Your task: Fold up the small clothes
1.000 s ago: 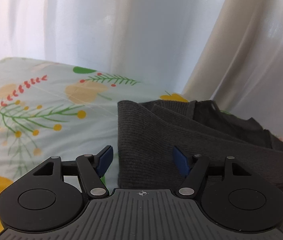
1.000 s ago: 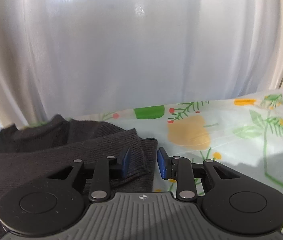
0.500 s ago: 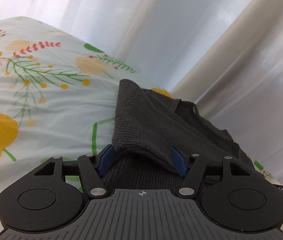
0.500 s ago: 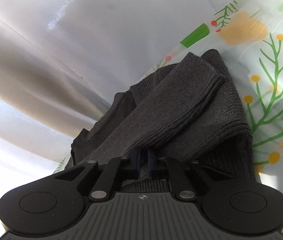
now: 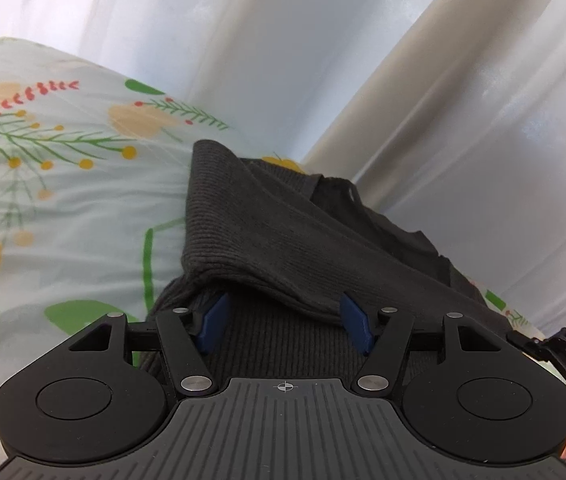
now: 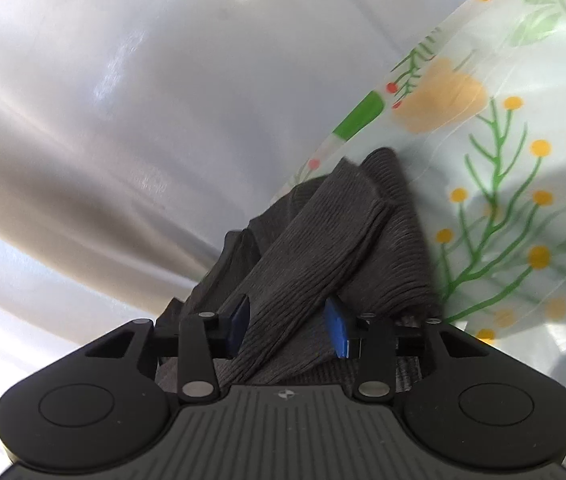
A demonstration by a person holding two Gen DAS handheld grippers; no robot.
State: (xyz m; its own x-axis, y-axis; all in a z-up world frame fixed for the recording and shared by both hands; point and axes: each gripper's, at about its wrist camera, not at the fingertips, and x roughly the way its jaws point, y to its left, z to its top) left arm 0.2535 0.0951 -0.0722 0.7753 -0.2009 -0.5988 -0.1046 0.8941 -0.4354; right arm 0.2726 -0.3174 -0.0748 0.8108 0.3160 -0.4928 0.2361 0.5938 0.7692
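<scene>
Right gripper (image 6: 288, 326) jaws reopening astride sweater (image 6: 323, 248), pad contact unclear

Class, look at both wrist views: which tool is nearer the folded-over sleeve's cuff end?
Right, as far as I can tell. The right tool, opening, straddles that sleeve just below its cuff. The left tool sits open at the sweater's other folded edge.

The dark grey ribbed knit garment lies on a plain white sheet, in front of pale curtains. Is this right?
Not quite. The dark grey ribbed knit garment lies on a pale sheet printed with flowers and green leaves, not a plain white one. The left wrist view shows this; the pale curtains do hang behind it.
</scene>
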